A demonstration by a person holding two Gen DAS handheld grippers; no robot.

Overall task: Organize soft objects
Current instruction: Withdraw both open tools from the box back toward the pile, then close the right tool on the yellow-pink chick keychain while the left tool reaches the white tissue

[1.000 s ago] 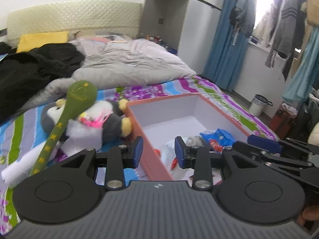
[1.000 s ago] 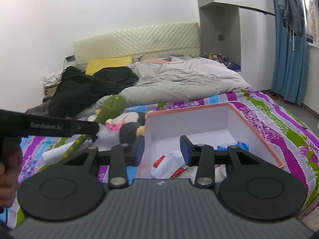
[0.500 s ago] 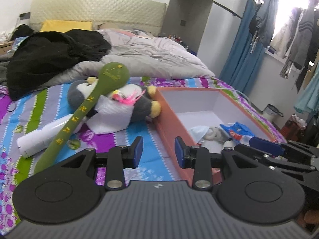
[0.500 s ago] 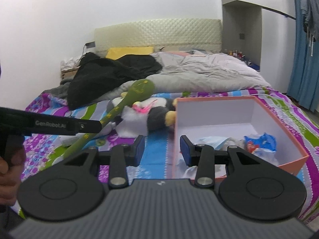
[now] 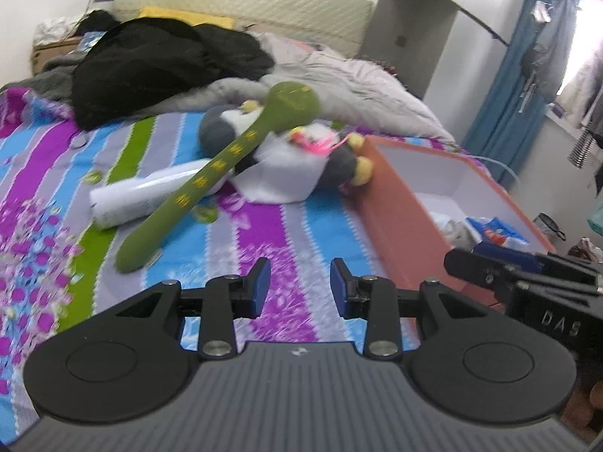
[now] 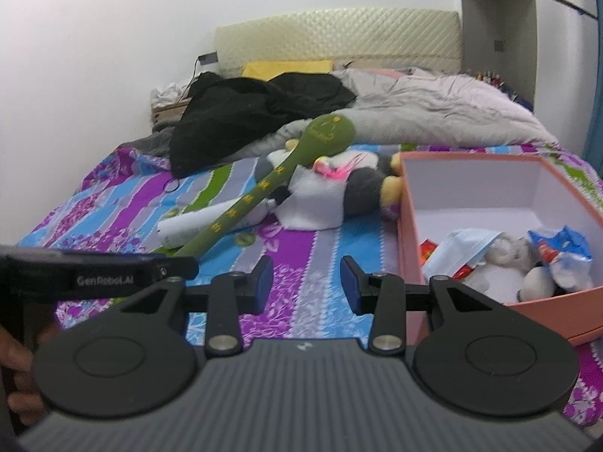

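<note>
A long green plush snake lies across a white plush and a grey-and-white penguin plush on the striped bedspread. A pink box with white inside stands to their right and holds a face mask, a blue packet and small white plush pieces. My left gripper is open and empty above the bedspread, short of the snake's tail. My right gripper is open and empty beside the box's left wall.
A black garment and a grey duvet are heaped at the bed's far end, before a padded headboard. Blue curtains hang to the right. The bed's edge runs behind the box.
Both grippers have swung left, away from the box and toward the plush toys. The box has shifted to the right in both views. Both stay open and empty.
</note>
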